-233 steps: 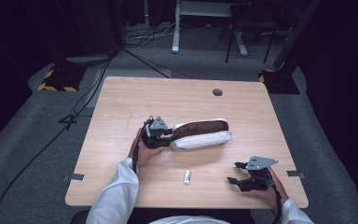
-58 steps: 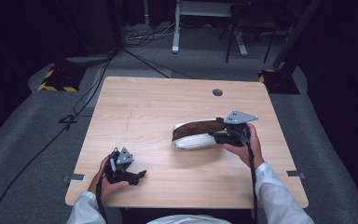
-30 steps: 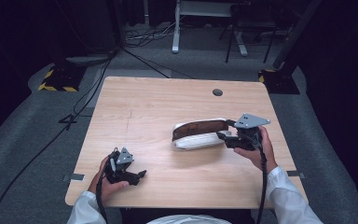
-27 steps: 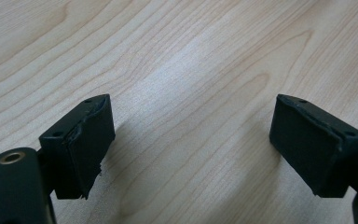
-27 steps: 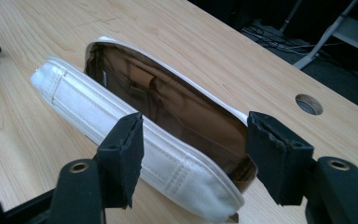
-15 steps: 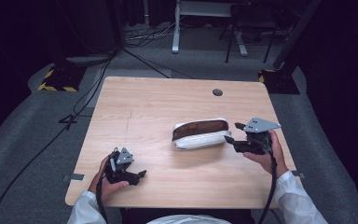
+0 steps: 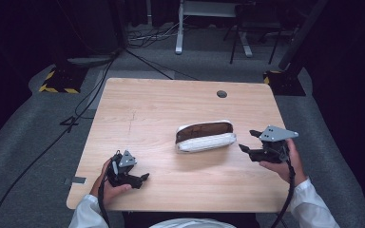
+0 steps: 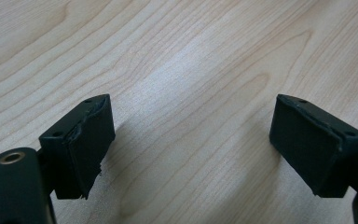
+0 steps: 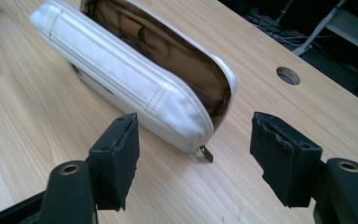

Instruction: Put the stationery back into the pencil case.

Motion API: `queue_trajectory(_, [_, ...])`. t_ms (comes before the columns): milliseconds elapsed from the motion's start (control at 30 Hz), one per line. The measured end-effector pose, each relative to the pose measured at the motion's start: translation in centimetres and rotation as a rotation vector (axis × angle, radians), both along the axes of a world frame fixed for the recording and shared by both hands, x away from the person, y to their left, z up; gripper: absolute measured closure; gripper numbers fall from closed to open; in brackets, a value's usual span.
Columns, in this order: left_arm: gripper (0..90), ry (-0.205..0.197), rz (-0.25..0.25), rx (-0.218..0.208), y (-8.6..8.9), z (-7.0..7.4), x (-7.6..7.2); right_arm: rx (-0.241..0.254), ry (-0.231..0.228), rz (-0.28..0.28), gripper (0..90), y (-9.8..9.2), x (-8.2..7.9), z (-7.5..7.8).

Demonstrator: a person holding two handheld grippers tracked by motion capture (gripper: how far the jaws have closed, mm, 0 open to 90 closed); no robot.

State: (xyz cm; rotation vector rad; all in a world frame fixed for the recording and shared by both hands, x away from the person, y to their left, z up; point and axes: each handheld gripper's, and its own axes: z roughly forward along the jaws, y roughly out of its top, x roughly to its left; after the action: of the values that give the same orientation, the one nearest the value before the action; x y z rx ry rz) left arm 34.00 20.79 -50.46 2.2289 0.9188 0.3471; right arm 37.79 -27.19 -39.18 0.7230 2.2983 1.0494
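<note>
Two grippers are sitting over a light wooden table [image 7: 171,104], one in each of the person's hands; the left gripper [image 7: 140,177] is resting low near the table's near-left edge, its jaws spread wide with bare wood grain lying between them in the left gripper view, nothing being held there. The right gripper [image 7: 248,142] is hovering just beside the right end of a white zip pouch [image 7: 205,137], its jaws likewise standing wide apart and gripping nothing; a grey three-cornered plate [image 7: 276,134] is riding on top of it. The pouch is lying on its side near the middle of the table, slightly right of centre, its mouth gaping open and showing a brown lining [image 9: 168,51]; a small zip pull [image 9: 207,153] is sticking out at the pouch's nearest corner, resting on the wood between the right gripper's jaws in the right gripper view. A round cable hole [image 7: 222,94] is sitting in the table beyond the pouch, well apart from it.
</note>
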Motion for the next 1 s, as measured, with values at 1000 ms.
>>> queue_trajectory(1000, [14.4, -0.002, 0.009, 0.000, 0.0, 0.0, -0.1, -0.073, 0.104, -0.065, 29.6, -6.4, -2.6, -7.3])
